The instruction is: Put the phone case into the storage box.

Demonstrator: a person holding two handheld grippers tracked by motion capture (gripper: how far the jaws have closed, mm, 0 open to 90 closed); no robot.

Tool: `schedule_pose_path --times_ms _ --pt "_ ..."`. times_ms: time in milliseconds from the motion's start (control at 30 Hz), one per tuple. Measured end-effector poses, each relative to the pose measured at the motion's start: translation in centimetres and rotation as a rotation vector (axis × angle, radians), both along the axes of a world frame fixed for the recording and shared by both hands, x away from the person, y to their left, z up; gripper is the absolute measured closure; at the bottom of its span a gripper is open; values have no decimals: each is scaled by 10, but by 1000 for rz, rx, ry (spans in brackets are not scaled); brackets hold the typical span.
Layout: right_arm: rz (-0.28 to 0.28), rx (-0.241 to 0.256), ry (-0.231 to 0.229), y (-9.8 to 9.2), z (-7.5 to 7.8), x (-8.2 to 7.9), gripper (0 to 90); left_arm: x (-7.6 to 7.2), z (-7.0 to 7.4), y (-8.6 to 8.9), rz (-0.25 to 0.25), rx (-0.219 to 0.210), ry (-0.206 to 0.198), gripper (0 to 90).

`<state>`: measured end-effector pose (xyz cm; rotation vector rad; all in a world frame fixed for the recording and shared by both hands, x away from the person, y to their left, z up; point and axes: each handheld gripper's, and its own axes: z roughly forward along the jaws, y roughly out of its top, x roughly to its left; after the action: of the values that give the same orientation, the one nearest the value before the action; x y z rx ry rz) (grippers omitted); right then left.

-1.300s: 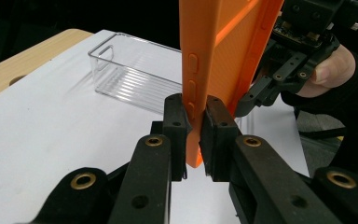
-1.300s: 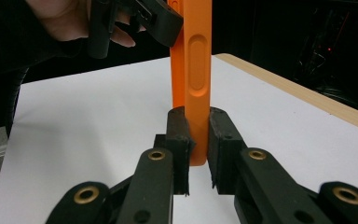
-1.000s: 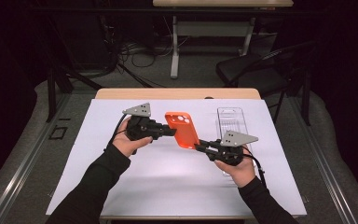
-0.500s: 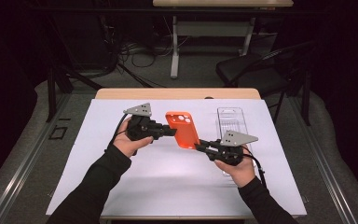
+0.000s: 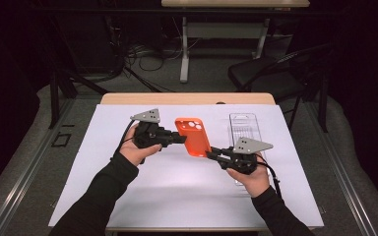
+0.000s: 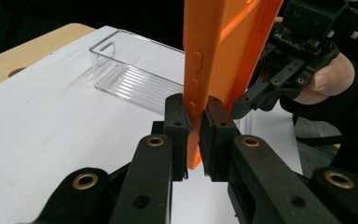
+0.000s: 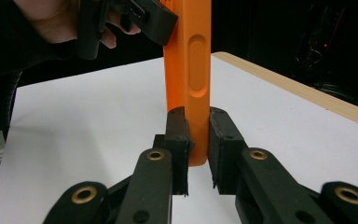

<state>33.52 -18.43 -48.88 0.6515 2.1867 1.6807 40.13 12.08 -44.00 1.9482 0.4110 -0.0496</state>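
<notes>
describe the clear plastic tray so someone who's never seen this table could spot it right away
Start at the white sheet covering the table. On its right side, beyond the right gripper, lies a long clear plastic tray with a ribbed floor. It is see-through, unlike the orange phone case held up beside it.

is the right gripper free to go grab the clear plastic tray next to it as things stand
Probably not yet. The right gripper is shut on the orange phone case, which the left gripper also clamps. The clear plastic tray lies close by on the white sheet with nothing between, so it would have to let go first.
</notes>
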Motion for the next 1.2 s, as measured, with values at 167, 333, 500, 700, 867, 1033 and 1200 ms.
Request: schedule_pose_path --times_ms 167,333,500,700,867,1033,1200 --pt "-2 8 5 0 0 0 789 0 0 0 -3 -1 3 823" --pt "1 19 8 1 0 0 760 0 -2 -2 -3 -7 12 823" --pt "6 23 13 2 -1 0 719 0 -2 -2 0 -3 11 824" --pt "-7 22 18 2 0 0 646 0 -2 -2 4 7 9 824" --pt "-21 26 13 1 1 0 582 0 -3 -3 13 22 9 824" --pt "-31 25 5 0 3 -1 553 0 -3 -2 28 32 9 824" --pt "-39 24 -5 -2 5 -2 529 -1 -3 -2 43 43 11 824"
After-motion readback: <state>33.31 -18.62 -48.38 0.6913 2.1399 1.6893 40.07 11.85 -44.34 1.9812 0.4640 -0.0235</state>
